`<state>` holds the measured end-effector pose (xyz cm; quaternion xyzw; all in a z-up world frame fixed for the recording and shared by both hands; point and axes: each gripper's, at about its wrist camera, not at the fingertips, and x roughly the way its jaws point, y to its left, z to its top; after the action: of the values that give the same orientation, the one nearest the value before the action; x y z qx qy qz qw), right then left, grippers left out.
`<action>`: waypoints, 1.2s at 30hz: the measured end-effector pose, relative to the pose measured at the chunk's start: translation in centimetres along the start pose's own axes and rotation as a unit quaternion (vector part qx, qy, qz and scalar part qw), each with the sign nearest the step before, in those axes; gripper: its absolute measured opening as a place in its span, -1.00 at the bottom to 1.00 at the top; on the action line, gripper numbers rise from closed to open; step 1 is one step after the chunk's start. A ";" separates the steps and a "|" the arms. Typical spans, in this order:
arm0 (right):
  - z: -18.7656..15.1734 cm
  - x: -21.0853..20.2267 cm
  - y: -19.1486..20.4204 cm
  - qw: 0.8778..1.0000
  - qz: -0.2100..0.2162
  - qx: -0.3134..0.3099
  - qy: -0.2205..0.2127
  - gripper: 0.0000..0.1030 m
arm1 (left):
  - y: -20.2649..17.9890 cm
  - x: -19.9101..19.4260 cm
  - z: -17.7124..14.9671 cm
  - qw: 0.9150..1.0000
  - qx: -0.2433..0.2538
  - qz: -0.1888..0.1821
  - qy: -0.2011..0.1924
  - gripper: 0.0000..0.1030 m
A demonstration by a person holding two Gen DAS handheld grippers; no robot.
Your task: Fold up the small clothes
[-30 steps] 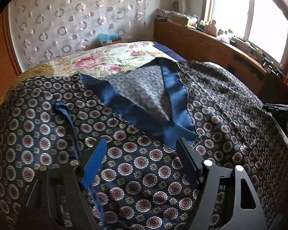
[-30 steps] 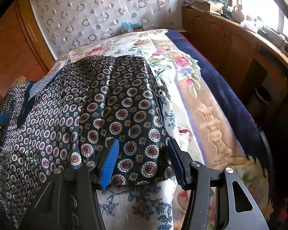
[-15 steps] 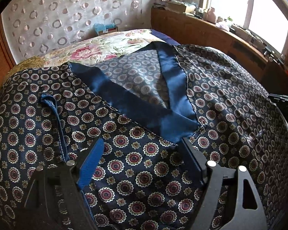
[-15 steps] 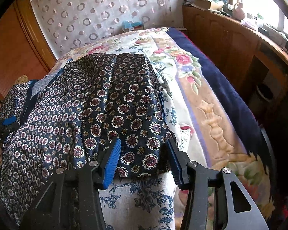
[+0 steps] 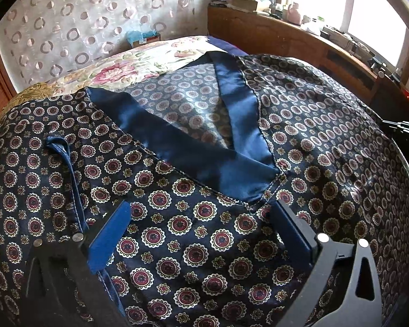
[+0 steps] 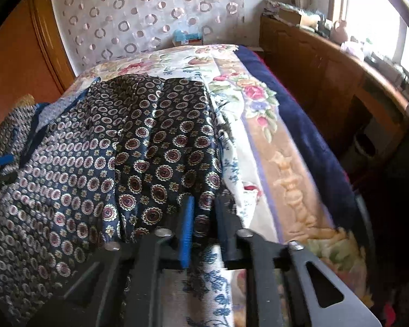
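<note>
Garment was spread flat on the bed, patterned navy silk with a plain blue collar lying open at the far middle. Left gripper was seen hovering over the near middle of the cloth, just below the collar's point; its fingers were spread wider than a second before and were opening further, with nothing pinched between them, only flat cloth lying under the gap. Right gripper was at the garment's right near hem; its fingers, open a second before, were now closed narrow on a bunch of hem fabric. A loose blue tie was lying on the left part of the cloth. The right-side grasp was judged done, the left not yet made. A fold from the right edge was judged ready to start once the left took hold.
</note>
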<state>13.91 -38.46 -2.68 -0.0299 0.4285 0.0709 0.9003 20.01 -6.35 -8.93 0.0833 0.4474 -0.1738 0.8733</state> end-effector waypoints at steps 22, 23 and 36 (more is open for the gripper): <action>0.8 1.9 10.9 0.990 0.130 -0.058 -0.017 -0.94 | 0.0 0.0 0.0 1.000 0.000 0.000 0.000 0.99; 0.8 2.3 11.1 0.990 0.129 -0.057 -0.010 -0.94 | 0.0 0.0 0.0 1.000 0.000 0.000 0.000 0.99; 2.3 -0.7 9.2 0.991 0.121 -0.043 -0.037 -0.42 | 0.0 0.0 0.0 1.000 0.000 0.000 0.000 0.99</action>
<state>13.85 -29.18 -0.62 -0.0138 0.3923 0.1982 0.8981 20.06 -6.40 -8.95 0.0833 0.4476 -0.1739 0.8732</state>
